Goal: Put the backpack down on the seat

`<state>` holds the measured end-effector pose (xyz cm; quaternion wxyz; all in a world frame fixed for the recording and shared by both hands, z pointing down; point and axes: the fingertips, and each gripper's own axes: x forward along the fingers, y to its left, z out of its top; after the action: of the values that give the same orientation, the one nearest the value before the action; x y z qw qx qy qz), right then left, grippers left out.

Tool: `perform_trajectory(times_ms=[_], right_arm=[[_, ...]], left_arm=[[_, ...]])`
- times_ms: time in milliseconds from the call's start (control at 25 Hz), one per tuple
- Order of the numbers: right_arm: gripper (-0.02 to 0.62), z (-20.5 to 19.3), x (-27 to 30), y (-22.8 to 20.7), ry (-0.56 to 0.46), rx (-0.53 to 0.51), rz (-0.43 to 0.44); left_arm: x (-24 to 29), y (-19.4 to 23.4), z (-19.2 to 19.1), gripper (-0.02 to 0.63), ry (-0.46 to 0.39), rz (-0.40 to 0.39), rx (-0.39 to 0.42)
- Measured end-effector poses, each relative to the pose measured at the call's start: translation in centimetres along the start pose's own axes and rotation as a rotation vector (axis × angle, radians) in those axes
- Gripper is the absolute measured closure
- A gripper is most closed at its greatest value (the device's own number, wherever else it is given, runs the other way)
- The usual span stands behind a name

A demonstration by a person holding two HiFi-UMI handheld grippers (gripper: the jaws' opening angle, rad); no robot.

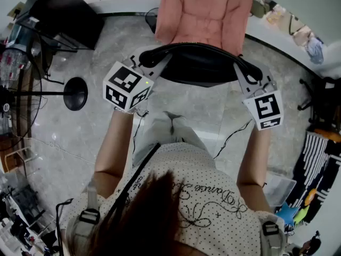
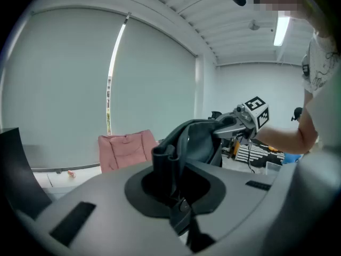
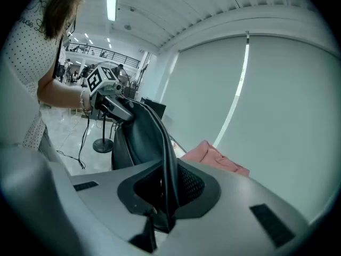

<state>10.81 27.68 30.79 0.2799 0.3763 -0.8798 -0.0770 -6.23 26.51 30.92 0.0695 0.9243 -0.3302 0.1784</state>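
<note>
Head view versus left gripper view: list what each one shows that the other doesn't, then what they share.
Only the head view: the left gripper from outside with its marker cube, and a round black stand base. Only the left gripper view: that gripper's jaws closed on a black strap of the backpack, the pale window blind and a ceiling light. Both: the backpack held up between the two grippers, the right gripper shut on its other side, and the pink seat beyond it.
</note>
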Motion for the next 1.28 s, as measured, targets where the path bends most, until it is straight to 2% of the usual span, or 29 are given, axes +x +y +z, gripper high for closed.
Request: perform_trajectory(times_ms=[400, 640, 1040, 1280], right_arm=[[0.543, -0.4, -2.1, 0.9, -0.057, 0.078, 0.011], [0.543, -0.1, -2.5, 0.5, -0.077, 0.075, 0.023], [0.543, 0.1, 0.4, -2.2, -0.056, 0.089, -0.007], [0.543, 0.8, 4.1, -4.9, -0.048, 0.101, -0.039]], left_arm=[[-0.6, -1.9, 0.5, 0.579, 0.003, 0.011, 0.037], [-0.5, -2.1, 1.1, 0.58, 0.001, 0.026, 0.04], [2.3, 1.5, 1.8, 0.58, -0.014, 0.005, 0.034], [4.9, 5.8, 2.5, 0.58, -0.019, -0.026, 0.046]])
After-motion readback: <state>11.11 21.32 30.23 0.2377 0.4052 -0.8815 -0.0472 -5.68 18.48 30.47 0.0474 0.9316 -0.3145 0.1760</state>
